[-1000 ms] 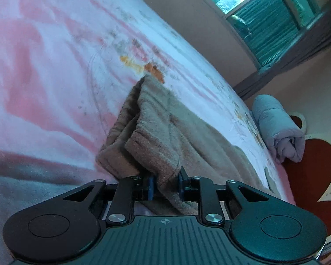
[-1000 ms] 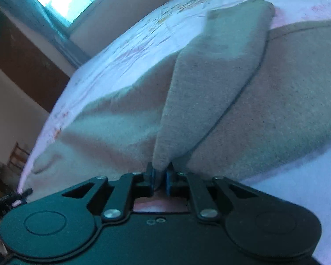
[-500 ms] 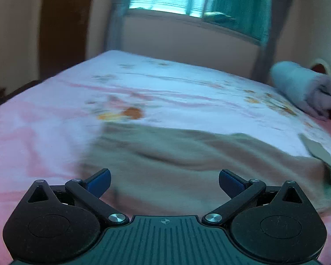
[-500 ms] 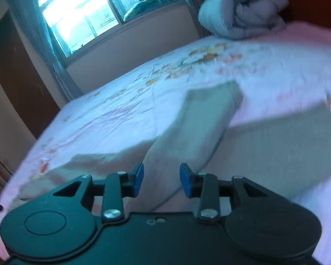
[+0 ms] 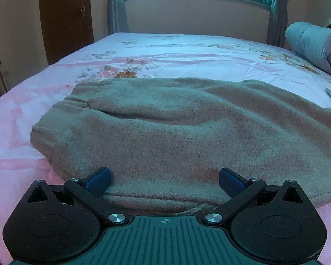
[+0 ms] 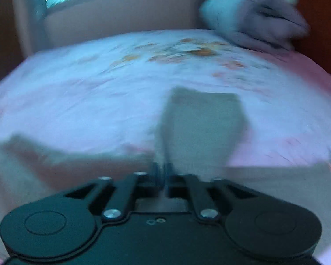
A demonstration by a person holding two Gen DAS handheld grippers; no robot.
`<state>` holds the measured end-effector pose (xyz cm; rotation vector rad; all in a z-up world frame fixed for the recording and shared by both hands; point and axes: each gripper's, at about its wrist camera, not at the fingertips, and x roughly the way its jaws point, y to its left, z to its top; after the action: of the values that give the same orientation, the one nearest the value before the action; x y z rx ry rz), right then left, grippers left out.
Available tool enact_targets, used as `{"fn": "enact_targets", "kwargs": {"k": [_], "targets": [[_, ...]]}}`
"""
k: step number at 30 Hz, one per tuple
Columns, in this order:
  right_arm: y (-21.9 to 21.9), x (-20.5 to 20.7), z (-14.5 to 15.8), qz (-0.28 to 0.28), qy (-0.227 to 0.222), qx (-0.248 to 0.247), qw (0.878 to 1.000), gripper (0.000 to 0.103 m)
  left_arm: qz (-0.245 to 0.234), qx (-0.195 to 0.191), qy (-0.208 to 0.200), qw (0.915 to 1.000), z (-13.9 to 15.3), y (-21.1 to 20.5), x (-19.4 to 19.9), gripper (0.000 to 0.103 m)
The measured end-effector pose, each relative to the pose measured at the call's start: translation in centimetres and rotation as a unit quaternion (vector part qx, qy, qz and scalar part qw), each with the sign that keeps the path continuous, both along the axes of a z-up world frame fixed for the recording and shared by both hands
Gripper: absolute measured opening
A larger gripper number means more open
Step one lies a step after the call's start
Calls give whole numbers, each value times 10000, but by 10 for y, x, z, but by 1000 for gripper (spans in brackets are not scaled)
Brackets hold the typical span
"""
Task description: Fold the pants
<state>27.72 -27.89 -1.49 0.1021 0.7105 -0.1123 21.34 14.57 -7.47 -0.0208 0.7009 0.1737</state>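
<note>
Since a second ago both claws have let go, and my right claw (image 6: 162, 172) has closed again. My left claw (image 5: 164, 182) is spread wide with its blue pads (image 5: 98, 181) resting low over the near edge of the pants (image 5: 176, 132), which lie across the bed (image 5: 187, 53), one leg folded over the other, cuffs at the left. On my right the view is blurred, but the fingers look pressed together, seemingly on a flap of the same fabric that runs away from me. Judging by that, the lengthwise fold is down and the crosswise fold comes next. A rolled quilt (image 5: 313, 44) sits far right.
</note>
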Motion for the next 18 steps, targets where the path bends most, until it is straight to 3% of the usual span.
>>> {"fn": "enact_targets", "kwargs": {"k": [3, 6, 7, 8, 11, 14, 17, 18], "targets": [[-45, -52, 3, -561, -372, 689, 9953, 0, -63, -47, -22, 10000, 0, 1, -2, 103], [-78, -87, -22, -1031, -59, 1400, 9848, 1, -78, -43, -43, 10000, -5, 1, 2, 103], [-88, -97, -33, -1195, 68, 1776, 9768, 12, -82, -40, -37, 10000, -5, 1, 2, 103], [-96, -104, -41, -1277, 164, 2002, 9713, 10, -88, -42, -26, 9999, -4, 1, 2, 103], [-112, -122, -41, -1364, -61, 2367, 9619, 15, -94, -42, 23, 9999, -3, 1, 5, 103], [-112, -121, -19, -1106, -429, 2036, 9718, 21, -65, 9, 69, 10000, -2, -1, 7, 103], [-87, -93, 7, -488, -529, 847, 9938, 50, 13, 59, 46, 10000, -3, -5, 7, 103], [-70, -80, 14, -104, -548, 308, 9980, 69, 31, 55, 32, 10000, -4, -6, 7, 103]]}}
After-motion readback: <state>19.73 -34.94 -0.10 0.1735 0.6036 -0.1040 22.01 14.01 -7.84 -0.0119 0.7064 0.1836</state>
